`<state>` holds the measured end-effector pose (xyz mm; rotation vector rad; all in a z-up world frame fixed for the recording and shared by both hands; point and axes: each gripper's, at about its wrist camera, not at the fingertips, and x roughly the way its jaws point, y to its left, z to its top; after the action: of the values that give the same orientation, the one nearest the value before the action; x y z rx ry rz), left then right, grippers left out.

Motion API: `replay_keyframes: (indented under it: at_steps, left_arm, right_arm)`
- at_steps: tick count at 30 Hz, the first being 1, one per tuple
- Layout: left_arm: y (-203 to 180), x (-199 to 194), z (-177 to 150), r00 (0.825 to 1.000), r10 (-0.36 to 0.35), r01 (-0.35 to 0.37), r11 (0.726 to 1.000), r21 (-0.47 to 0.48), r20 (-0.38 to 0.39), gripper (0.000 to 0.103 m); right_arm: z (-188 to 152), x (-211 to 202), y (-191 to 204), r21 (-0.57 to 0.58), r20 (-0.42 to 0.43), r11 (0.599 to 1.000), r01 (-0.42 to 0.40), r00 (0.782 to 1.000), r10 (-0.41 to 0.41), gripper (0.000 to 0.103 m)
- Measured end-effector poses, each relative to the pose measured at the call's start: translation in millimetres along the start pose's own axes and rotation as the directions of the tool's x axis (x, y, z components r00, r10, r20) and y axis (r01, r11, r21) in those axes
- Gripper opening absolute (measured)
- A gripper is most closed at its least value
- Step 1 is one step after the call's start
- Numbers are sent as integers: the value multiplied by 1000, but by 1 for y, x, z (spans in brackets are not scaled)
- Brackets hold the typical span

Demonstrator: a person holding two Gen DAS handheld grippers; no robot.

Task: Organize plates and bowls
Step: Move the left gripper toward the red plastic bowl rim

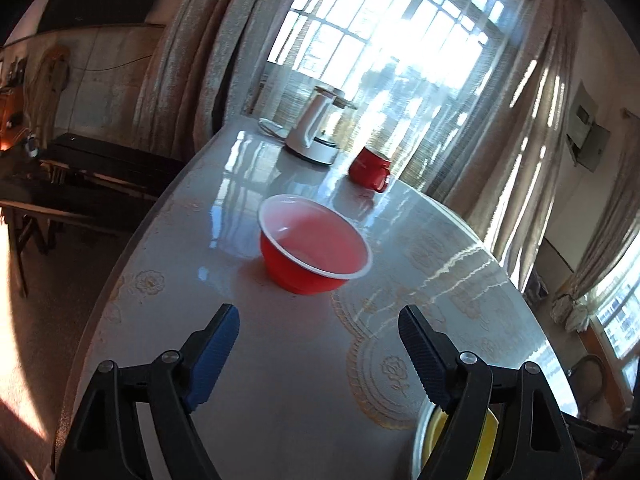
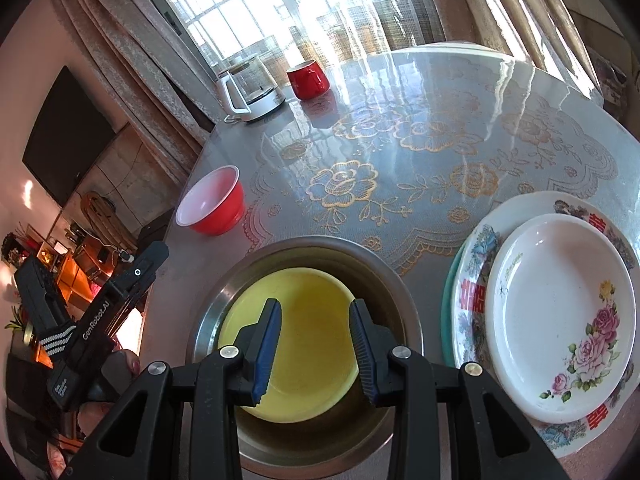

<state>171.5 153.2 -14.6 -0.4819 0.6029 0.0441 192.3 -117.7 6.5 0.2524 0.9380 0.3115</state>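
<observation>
Fingers of the left gripper [image 1: 319, 324] stand wide and empty, aimed at the red bowl [image 1: 314, 244] near the surface [image 1: 280, 380] edge; right gripper [image 2: 315, 346] part-open, empty above the yellow bowl [image 2: 304, 320] nested in the steel bowl [image 2: 384, 284]; plates [image 2: 560, 340] already stacked; red bowl left to nest, open room between.

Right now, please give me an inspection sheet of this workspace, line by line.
Surface: round table with a glossy gold-flower cover.
Job's things: red bowl standing alone; yellow bowl nested in a metal bowl; white plate stacked on a patterned plate.
Clutter: kettle and red mug at the far edge.
Grippers: left tool open, empty, pointed at the red bowl; right tool open, empty, over the yellow bowl.
Cables: white cord by the kettle.
Surroundings: curtains, bright window.
</observation>
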Motion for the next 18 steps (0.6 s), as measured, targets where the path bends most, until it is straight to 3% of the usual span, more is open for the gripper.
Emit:
replay_keyframes:
  at_steps: [4,12,18]
  left_arm:
    - [13,28,16,994,78,-83,994,-70,-73,82]
    - [28,54,39,993,109,-115,984,-139,-54,80]
    - [43,65,43,995,72,-82,982,-170,-65,75]
  right_arm:
    - [17,7,15,-46,12,999,7,1000,-7,35]
    - [39,33,41,-79,-14,997,-20,1000,19,38]
    - [64,67,56,-88,-63,996,15,998,-21,39]
